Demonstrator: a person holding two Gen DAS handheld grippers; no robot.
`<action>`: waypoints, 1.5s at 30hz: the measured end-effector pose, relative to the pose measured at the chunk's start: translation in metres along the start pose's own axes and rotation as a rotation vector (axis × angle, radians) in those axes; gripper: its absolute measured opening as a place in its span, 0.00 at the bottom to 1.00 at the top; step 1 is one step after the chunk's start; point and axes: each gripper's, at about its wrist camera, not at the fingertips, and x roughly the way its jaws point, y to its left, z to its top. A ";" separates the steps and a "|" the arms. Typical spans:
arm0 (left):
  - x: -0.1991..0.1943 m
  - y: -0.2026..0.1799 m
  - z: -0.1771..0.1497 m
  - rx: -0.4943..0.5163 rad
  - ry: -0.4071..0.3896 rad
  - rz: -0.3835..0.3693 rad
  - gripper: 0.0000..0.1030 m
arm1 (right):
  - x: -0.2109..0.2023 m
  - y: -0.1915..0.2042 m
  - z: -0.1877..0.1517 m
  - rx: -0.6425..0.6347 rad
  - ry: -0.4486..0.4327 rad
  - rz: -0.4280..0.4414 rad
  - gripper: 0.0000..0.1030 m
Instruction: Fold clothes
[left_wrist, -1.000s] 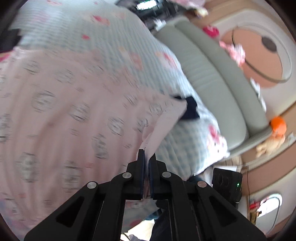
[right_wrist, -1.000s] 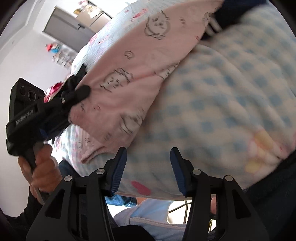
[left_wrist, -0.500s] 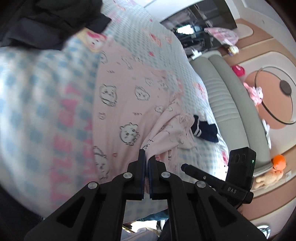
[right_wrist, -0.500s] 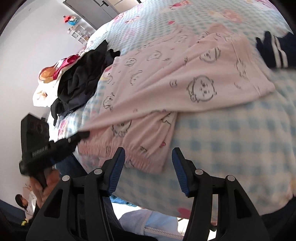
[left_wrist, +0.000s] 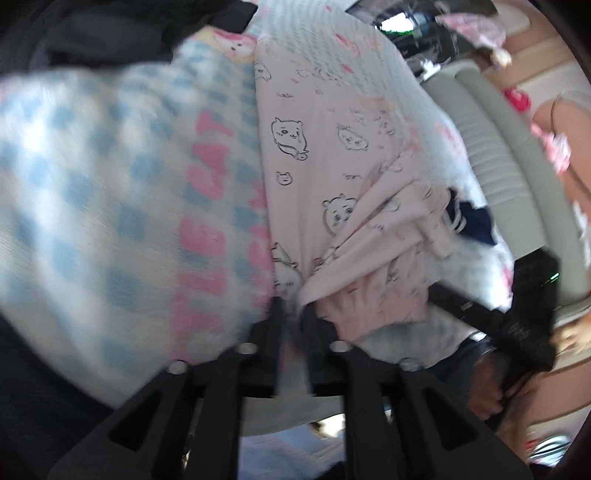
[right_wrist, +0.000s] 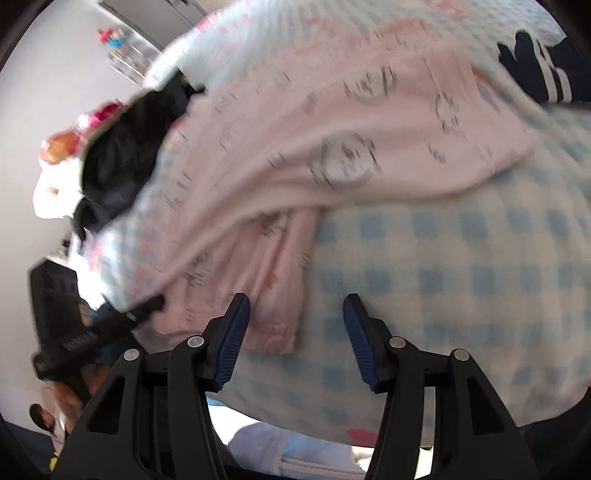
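Note:
Pink pyjama trousers (left_wrist: 325, 177) printed with little bear faces lie across the blue-checked blanket (left_wrist: 110, 206), one layer folded over another. My left gripper (left_wrist: 293, 312) sits at their near edge with its jaws a narrow gap apart, and the cloth's fold rests just beyond the right fingertip. In the right wrist view the same trousers (right_wrist: 332, 147) spread toward the far side, and their gathered waistband (right_wrist: 273, 328) lies between and just ahead of the blue pads of my right gripper (right_wrist: 295, 314). That gripper is open and holds nothing.
A dark navy garment with white stripes (right_wrist: 543, 70) lies at the trousers' far end. A black pile of clothes (right_wrist: 122, 155) sits at the left of the bed. A grey padded bench (left_wrist: 509, 155) runs along the bed's far side. A person's hand (left_wrist: 484, 398) holds the other gripper.
The trousers, held up a second ago, now lie folded on the blanket. My left gripper's jaws have parted slightly. The right gripper has moved closer to the waistband.

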 end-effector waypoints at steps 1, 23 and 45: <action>0.000 0.002 0.001 -0.015 -0.001 -0.009 0.25 | -0.003 0.001 0.000 -0.003 -0.014 0.015 0.56; 0.003 -0.026 -0.004 0.018 0.019 -0.093 0.09 | 0.012 -0.005 -0.002 0.017 0.002 0.100 0.15; -0.001 -0.046 -0.023 0.178 0.007 0.114 0.20 | -0.026 0.012 -0.033 -0.087 -0.050 -0.148 0.36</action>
